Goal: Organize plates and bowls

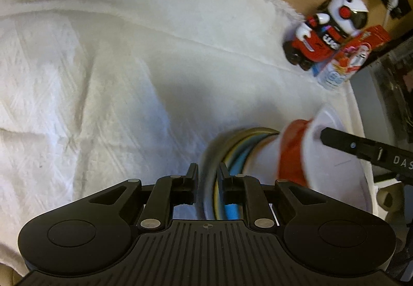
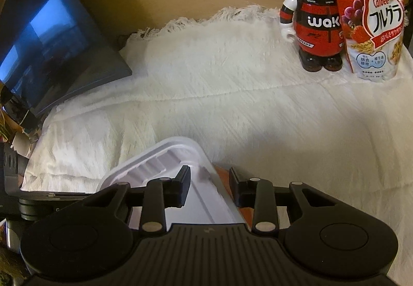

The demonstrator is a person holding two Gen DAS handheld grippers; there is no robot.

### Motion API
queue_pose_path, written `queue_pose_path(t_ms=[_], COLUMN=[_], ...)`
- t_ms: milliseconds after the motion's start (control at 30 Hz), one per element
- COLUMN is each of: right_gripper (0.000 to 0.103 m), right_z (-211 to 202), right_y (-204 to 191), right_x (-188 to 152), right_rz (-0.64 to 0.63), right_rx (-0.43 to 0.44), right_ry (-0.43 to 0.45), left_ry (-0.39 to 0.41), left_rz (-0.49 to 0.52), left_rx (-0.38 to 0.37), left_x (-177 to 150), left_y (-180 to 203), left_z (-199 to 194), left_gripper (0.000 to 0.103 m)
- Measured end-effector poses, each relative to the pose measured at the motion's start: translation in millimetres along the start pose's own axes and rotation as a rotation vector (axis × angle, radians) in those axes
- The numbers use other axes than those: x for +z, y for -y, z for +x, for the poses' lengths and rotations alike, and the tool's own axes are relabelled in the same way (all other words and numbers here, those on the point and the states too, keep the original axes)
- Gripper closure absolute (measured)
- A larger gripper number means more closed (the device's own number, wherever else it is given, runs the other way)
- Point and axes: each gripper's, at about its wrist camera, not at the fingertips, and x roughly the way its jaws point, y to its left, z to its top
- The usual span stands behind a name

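Observation:
My left gripper (image 1: 208, 172) is shut on the rim of a striped plate (image 1: 232, 146) with grey, yellow and blue bands, held on edge above the white cloth. Beside it, to the right, is a red-and-white square bowl (image 1: 291, 152), with a black finger (image 1: 361, 146) of the other gripper on it. In the right wrist view my right gripper (image 2: 209, 176) straddles the wall of that white-inside, red-outside bowl (image 2: 165, 164); the jaws stand on either side of the wall with a small gap showing.
A white tufted cloth (image 2: 232, 95) covers the table. A red, white and black robot figure (image 2: 312, 15) and a red cereal bag (image 2: 374, 15) stand at the back right. A dark laptop screen (image 2: 51, 48) leans at the back left.

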Motion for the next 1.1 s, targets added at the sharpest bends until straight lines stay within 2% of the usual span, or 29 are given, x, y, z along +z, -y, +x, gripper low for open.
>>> queue_pose_path(t_ms=[133,200,300,400,500,633,800,1000,1100], right_gripper=[0.071,0.071,0.071,0.071,0.071,0.070,0.065,0.063,0.063], right_z=[4.3,4.7,4.2,3.6,0.2,-12.3,-28.3,-33.9,-33.5], right_y=[1.8,3.0,3.0,3.5,4.0,1.4,7.5,17.2,15.2], right_x=[3.8,4.4,3.7,3.4,1.9,-5.4,-14.9,-24.6,-30.3], right_rz=[0.011,0.018,0.015,0.018,0.014,-0.037,-0.083,-0.105,-0.109], right_rx=[-0.007,-0.004,0.001,0.003,0.005,-0.011,-0.031,-0.004,0.037], right_ry=[0.001,-0.001,0.001,0.004,0.005,0.012,0.015,-0.018,-0.044], left_ry=[0.022,0.053,0.096,0.051,-0.028,-0.057,-0.032,-0.015,0.000], left_rz=[-0.016,-0.015,0.037,0.066,0.059,0.094,0.102,0.047,0.034], left_rx=[-0.022,-0.055,-0.124,-0.197,-0.227,-0.191,-0.187,-0.137,-0.123], left_x=[-1.9,-3.4,-7.0,-11.2,-17.6,-27.0,-32.1,-29.3,-25.2], left_y=[-2.6,0.4,17.3,32.8,42.1,54.7,54.8,44.3,39.2], left_z=[-11.7,-27.1,-52.5,-54.4,-43.2,-39.8,-50.0,-35.3,-28.1], left_gripper=[0.086,0.086,0.086,0.086,0.086,0.086,0.085,0.086,0.087])
